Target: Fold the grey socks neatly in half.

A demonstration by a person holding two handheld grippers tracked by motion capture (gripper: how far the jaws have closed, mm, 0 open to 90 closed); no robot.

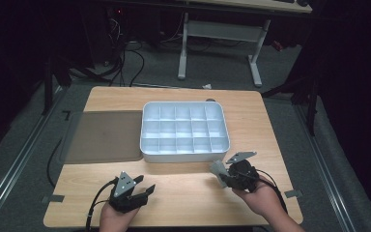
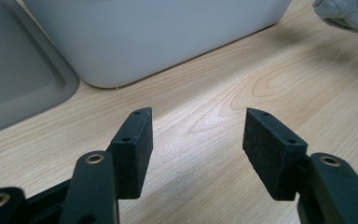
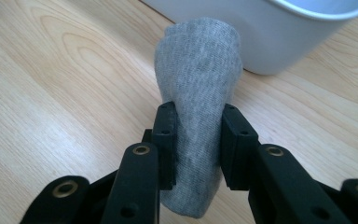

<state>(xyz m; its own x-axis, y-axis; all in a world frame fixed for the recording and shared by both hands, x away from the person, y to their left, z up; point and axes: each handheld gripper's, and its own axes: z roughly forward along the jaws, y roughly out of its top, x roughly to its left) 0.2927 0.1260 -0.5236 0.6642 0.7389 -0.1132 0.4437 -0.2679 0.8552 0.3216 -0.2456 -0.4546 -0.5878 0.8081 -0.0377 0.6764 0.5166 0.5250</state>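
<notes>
Right gripper (image 3: 198, 140) clamps a plain, unlabelled grey sock (image 3: 198, 79) beside the white tray (image 3: 279, 32).

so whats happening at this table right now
A person is working at a wooden table with a gripper in each hand. The right gripper is clamped on a rolled grey sock, held just off the table near the front right corner of a white divided organizer box. All the box's compartments look empty. The left gripper sits open over bare wood with nothing between its jaws. A flat grey lid lies to the left of the box.
</notes>
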